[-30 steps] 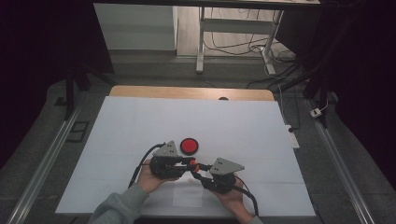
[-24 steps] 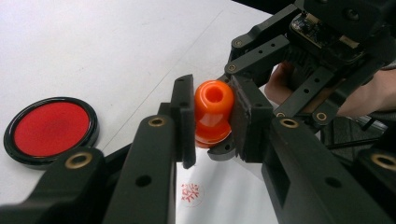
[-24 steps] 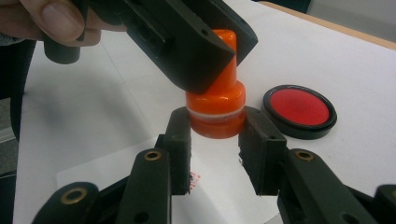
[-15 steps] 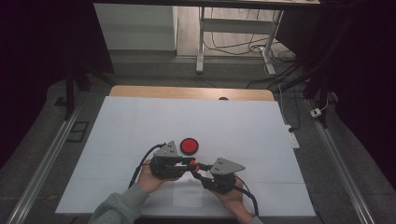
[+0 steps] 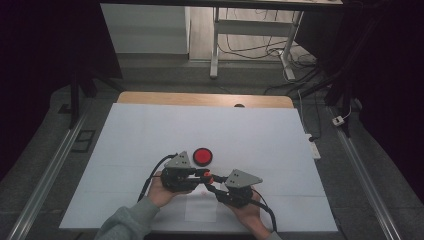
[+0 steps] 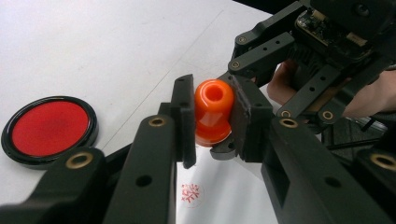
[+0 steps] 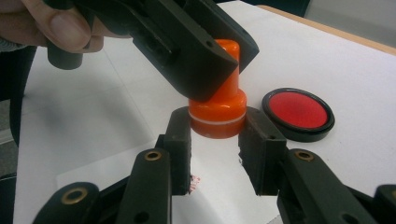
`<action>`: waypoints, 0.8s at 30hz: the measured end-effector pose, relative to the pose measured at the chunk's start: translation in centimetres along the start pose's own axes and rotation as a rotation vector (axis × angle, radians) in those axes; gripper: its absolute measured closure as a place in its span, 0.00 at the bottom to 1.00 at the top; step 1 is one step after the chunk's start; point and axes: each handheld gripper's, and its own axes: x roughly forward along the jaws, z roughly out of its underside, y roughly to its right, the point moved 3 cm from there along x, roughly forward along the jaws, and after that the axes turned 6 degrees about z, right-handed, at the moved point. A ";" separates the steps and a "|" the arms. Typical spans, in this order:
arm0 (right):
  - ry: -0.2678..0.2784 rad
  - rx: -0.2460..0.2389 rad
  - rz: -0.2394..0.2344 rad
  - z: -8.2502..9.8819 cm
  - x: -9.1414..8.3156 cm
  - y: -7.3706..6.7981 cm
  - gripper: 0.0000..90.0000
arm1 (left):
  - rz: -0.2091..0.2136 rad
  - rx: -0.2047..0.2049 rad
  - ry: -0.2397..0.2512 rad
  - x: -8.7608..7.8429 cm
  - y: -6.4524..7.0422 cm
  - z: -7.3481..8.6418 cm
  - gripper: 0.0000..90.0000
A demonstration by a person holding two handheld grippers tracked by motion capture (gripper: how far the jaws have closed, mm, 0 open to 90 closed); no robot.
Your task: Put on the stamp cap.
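Orange stamp (image 6: pixel 213 113) clamped by left tongs (image 6: pixel 212 119) up top, right tongs (image 7: pixel 215 133) gripping base; above paper slip (image 5: pixel 201 207).

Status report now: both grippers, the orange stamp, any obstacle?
Left gripper shut on orange stamp top. Right gripper shut on its base. Red ink pad beside, apart. Nothing blocking.

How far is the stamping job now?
One red print is already on the paper, so stamping looks done at least once. Both grippers, left and right, are shut on the orange stamp just above the paper. The ink pad lies open; closing it may remain.
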 end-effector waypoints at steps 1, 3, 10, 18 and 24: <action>0.000 -0.002 0.002 0.0 0.0 0.0 0.72 | 0.001 0.000 0.001 0.0 0.0 0.0 0.80; -0.004 -0.009 0.011 0.0 -0.1 0.0 0.72 | 0.002 -0.001 0.004 0.0 0.0 0.0 0.80; 0.003 -0.012 0.015 -0.1 -0.1 -0.2 0.72 | 0.002 0.003 0.006 0.0 0.0 0.0 0.80; 0.004 -0.015 0.021 -0.1 -0.1 -0.2 0.72 | 0.008 -0.005 0.015 -0.1 0.0 0.1 0.81; -0.001 -0.003 0.022 -0.2 -0.2 -0.2 0.72 | -0.007 -0.005 0.028 0.2 0.2 0.2 0.81</action>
